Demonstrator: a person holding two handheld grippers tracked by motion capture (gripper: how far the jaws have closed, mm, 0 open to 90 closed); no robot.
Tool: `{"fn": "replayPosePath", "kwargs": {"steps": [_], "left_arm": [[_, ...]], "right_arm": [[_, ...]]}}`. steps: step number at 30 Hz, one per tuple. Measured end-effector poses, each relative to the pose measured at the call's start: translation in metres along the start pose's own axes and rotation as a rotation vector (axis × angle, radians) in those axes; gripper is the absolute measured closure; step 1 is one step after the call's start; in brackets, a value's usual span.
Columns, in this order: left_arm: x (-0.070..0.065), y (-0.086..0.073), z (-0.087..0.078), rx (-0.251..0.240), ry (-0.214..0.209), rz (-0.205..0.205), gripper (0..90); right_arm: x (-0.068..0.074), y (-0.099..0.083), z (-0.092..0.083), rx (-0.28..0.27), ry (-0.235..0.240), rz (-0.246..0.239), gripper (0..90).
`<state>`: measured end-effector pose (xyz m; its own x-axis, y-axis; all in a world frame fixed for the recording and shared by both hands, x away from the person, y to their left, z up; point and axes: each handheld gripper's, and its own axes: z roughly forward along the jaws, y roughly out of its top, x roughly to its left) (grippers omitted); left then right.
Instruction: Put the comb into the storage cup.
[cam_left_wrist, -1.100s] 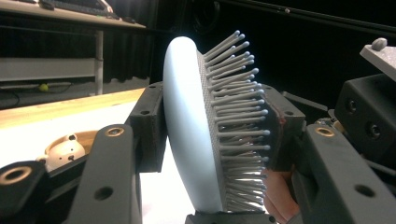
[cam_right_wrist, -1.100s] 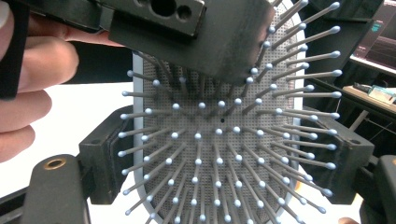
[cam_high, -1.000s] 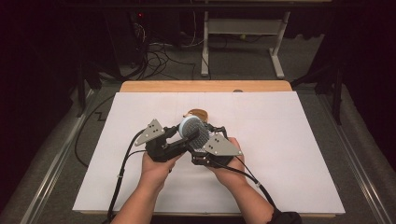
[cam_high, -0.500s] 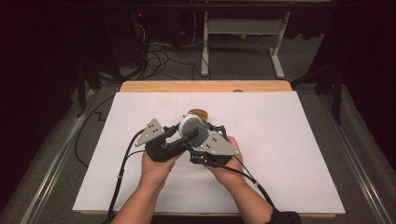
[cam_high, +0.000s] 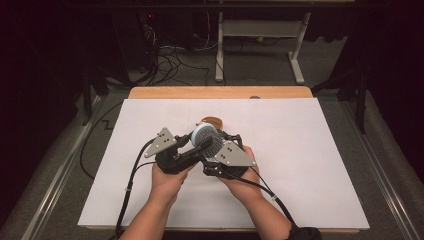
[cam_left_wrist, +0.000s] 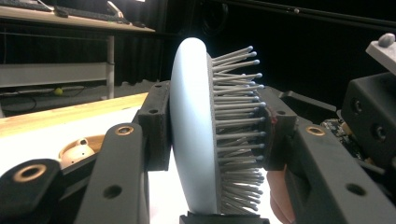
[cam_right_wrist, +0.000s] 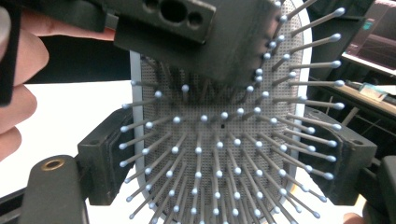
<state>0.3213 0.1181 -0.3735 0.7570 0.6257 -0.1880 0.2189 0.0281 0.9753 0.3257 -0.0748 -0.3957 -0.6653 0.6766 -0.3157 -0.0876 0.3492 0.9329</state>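
Gripping hairbrush (cam_left_wrist: 191, 130), both grippers

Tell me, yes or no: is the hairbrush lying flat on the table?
No. In the left gripper view the hairbrush stands on edge, clamped between the left gripper jaws, bristles pointing sideways.

A pale blue paddle hairbrush (cam_high: 203, 135) is held up off the white-covered bench (cam_high: 310, 165), near its middle. Its head is an oval with a smooth rounded back (cam_left_wrist: 189, 126) and a grey perforated cushion (cam_right_wrist: 219, 154) set with thin grey bristles tipped in small pale balls. It stands on edge, bristles pointing sideways. The fingers (cam_left_wrist: 154, 126) clamp it across its thickness, back on one side, bristle tips on the other.
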Motion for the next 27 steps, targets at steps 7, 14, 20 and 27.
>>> {"fn": "replayPosePath", "kwargs": {"steps": [7, 14, 20, 27], "left_arm": [[0.001, 0.000, 0.000, -0.007, 0.000, -0.006, 56.0], [0.002, 0.001, -0.003, -0.014, 0.014, -0.001, 56.1], [0.004, 0.000, -0.006, -0.016, 0.024, 0.008, 56.0], [0.006, 0.003, -0.011, -0.024, 0.043, 0.021, 56.1]], "right_arm": [[0.000, -0.001, 0.001, 0.008, 0.028, 0.011, 10.8], [-0.002, -0.004, 0.003, 0.029, 0.050, 0.050, 0.0], [-0.002, -0.005, 0.000, 0.027, 0.049, 0.046, 0.0], [-0.004, -0.005, -0.005, 0.019, 0.051, 0.050, 0.0]]}}
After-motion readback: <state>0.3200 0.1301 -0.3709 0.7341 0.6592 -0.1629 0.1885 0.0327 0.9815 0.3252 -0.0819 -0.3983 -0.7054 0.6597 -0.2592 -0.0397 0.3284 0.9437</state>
